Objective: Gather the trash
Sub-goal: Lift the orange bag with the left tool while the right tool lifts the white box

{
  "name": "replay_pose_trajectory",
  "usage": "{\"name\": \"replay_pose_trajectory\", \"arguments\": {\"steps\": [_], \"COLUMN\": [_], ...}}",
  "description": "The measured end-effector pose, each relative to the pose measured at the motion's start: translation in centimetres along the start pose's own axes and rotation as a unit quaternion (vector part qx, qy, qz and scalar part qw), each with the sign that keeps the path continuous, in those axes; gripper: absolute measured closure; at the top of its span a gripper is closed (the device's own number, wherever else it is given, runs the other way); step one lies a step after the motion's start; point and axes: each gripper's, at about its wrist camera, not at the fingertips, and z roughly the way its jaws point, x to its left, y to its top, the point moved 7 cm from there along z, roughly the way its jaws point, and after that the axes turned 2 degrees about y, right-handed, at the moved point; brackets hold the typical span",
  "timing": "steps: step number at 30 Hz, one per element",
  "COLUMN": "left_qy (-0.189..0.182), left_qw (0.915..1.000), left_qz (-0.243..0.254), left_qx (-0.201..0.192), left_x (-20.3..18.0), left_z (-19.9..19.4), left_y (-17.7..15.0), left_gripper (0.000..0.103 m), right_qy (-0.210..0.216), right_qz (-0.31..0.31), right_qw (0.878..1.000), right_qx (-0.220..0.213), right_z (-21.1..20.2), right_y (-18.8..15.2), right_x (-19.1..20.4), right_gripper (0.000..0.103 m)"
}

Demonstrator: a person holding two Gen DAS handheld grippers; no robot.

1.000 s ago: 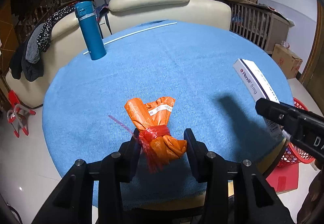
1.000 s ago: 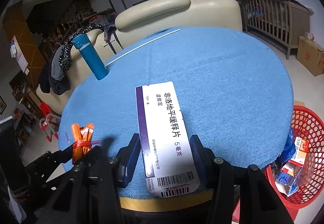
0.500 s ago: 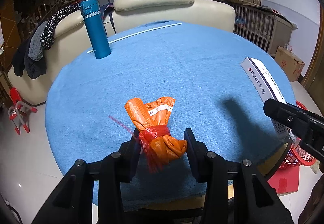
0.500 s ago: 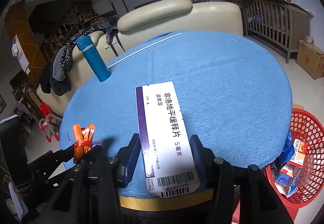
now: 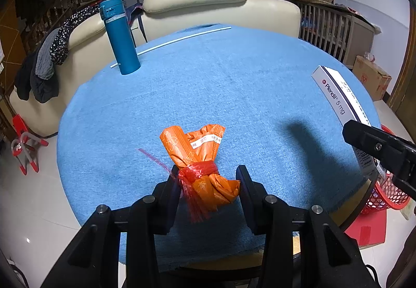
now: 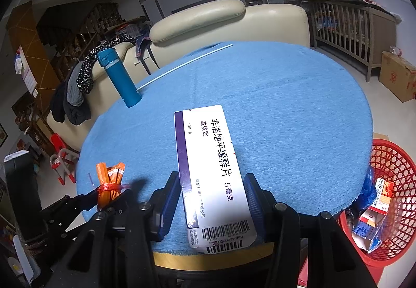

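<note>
My left gripper (image 5: 208,181) is shut on an orange packet bundle (image 5: 197,155) tied with red string, held over the near edge of the round blue-clothed table (image 5: 221,74). My right gripper (image 6: 212,190) is shut on a white and purple medicine box (image 6: 210,165), held above the table's near right edge. The box also shows in the left wrist view (image 5: 340,103), and the orange bundle shows in the right wrist view (image 6: 109,181). A red trash basket (image 6: 395,199) with several discarded boxes stands on the floor at the right.
A blue flask (image 5: 121,38) stands at the far left of the table beside a long white rod (image 5: 171,43). A cream sofa (image 5: 208,7) with clothes draped over it is behind. A cardboard box (image 6: 397,74) sits on the floor at the far right.
Both grippers have lifted and drawn back slightly with their loads; the table appears a little farther away. Both grips are unchanged.
</note>
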Motion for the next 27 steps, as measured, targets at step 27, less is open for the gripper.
{"name": "replay_pose_trajectory", "arguments": {"steps": [27], "left_qy": [0.003], "left_qw": [0.9999], "left_qz": [0.013], "left_qx": [-0.004], "left_x": [-0.3], "left_z": [0.1], "left_y": [-0.1], "left_gripper": [0.059], "right_qy": [-0.008], "right_qz": [0.016], "right_qw": [1.0], "right_qx": [-0.013], "right_z": [-0.7], "right_y": [0.0], "right_x": [-1.1], "right_gripper": [0.05]}}
